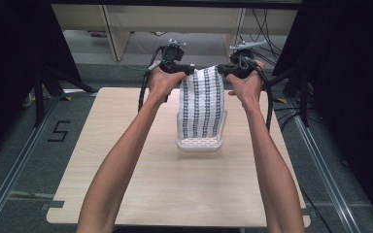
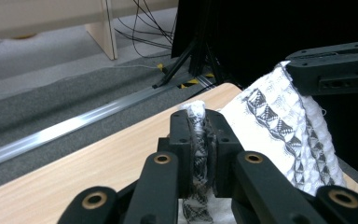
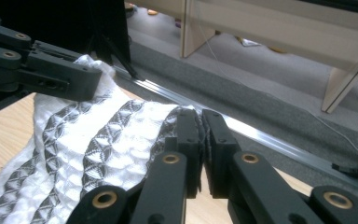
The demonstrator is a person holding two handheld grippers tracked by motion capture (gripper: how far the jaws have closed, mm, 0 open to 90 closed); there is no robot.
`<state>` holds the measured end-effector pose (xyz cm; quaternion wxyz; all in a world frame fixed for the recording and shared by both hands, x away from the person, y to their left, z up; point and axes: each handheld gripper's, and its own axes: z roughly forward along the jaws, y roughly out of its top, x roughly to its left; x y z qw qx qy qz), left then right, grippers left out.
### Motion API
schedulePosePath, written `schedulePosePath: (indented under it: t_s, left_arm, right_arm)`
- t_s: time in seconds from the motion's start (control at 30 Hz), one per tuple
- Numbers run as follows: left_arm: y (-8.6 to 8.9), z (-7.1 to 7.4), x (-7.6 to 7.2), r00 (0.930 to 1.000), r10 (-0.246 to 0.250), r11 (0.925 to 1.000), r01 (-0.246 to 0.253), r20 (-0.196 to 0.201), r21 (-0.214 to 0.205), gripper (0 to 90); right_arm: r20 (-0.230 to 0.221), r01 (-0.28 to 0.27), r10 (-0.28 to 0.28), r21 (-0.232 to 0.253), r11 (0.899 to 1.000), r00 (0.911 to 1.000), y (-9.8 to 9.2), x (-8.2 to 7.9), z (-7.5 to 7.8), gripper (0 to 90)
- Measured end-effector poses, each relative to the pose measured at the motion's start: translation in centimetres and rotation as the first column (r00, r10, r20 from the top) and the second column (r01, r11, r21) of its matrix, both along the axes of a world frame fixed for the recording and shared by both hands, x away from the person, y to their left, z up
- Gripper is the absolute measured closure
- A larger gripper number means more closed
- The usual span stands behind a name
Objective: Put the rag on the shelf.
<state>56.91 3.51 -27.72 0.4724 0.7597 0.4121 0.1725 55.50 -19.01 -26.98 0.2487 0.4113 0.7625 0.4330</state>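
A white cloth with dark patterned stripes [image 1: 202,102] hangs above the table, stretched between both grippers at its top corners. My left gripper [image 1: 188,69] is shut on the top left corner, and the bunched cloth [image 2: 198,135] is pinched between its jaws. My right gripper [image 1: 222,71] is shut on the top right corner, where the cloth's edge [image 3: 121,144] runs into its closed jaws. The cloth's lower end drops into a white slotted basket [image 1: 199,143] standing on the wooden table [image 1: 175,184].
Black tripod legs [image 1: 43,87] stand left of the table and black cables [image 1: 270,102] trail on its right. Metal floor rails [image 1: 9,179] run along both sides. Wooden furniture legs [image 1: 114,34] stand beyond the far edge.
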Motion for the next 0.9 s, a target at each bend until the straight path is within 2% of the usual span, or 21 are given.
schedulePosePath:
  t_s: [0.1,0.13,0.27,0.3,0.37,0.4,0.53,0.6,0.63,0.67,0.73,0.9]
  left_arm:
    - [0.0,-0.3,0.2,1.0,0.003,1.0,-0.003,-0.009,-0.001,81.5]
    - [-0.1,-0.5,0.2,0.9999,0.002,1.0,-0.002,-0.015,-0.003,81.5]
    - [-0.1,-1.4,0.4,0.9994,0.007,1.0,-0.007,-0.033,-0.002,81.5]
    - [0.0,-1.8,0.5,0.9991,0.01,0.9999,-0.01,-0.041,0.005,81.5]
    - [0.0,-2.1,0.6,0.9989,0.012,0.9999,-0.012,-0.045,0.009,81.5]
    - [0.0,-2.4,0.7,0.9986,0.011,0.9998,-0.01,-0.051,0.019,81.4]
    - [0.2,-3.0,0.9,0.9982,0.011,0.9998,-0.01,-0.06,0.019,80.8]
    - [0.3,-3.8,1.0,0.9969,0.013,0.9997,-0.011,-0.077,0.021,80.3]
    - [0.3,-3.8,1.0,0.9969,0.013,0.9997,-0.011,-0.077,0.021,79.8]
    - [0.3,-4.3,1.1,0.9956,0.014,0.9994,-0.011,-0.093,0.033,79.0]
    - [0.4,-4.5,1.2,0.9954,0.018,0.9988,-0.014,-0.094,0.047,75.6]
    - [0.7,-5.5,1.4,0.9945,0.039,0.9978,-0.033,-0.097,0.058,67.0]
  right_arm:
    - [-0.004,0.004,-0.004,0.0,1.0,1.0,-0.1,0.3,-0.3,86.6]
    - [-0.017,0.017,-0.017,0.015,1.0,0.9997,0.0,0.3,-0.6,86.5]
    - [-0.027,0.02,-0.019,0.017,1.0,0.9995,-0.1,0.8,-1.8,86.0]
    - [-0.045,0.024,-0.023,0.018,1.0,0.9987,0.0,0.9,-2.2,85.8]
    - [-0.042,0.023,-0.022,0.019,1.0,0.9989,0.0,1.0,-2.5,85.7]
    - [-0.056,0.022,-0.021,0.019,1.0,0.9982,0.2,1.0,-2.9,85.6]
    - [-0.055,0.019,-0.019,0.008,1.0,0.9983,0.3,1.3,-3.4,84.8]
    - [-0.084,0.032,-0.032,-0.003,0.999,0.9959,0.4,1.4,-3.8,82.8]
    - [-0.084,0.032,-0.032,-0.003,0.999,0.9959,0.4,1.4,-3.8,82.8]
    - [-0.085,0.035,-0.037,-0.019,0.999,0.9957,0.5,1.5,-4.2,81.7]
    - [-0.077,0.038,-0.041,-0.037,0.999,0.9962,0.5,1.6,-4.5,81.3]
    - [-0.096,0.049,-0.051,-0.025,0.998,0.9941,0.2,1.7,-5.0,77.8]
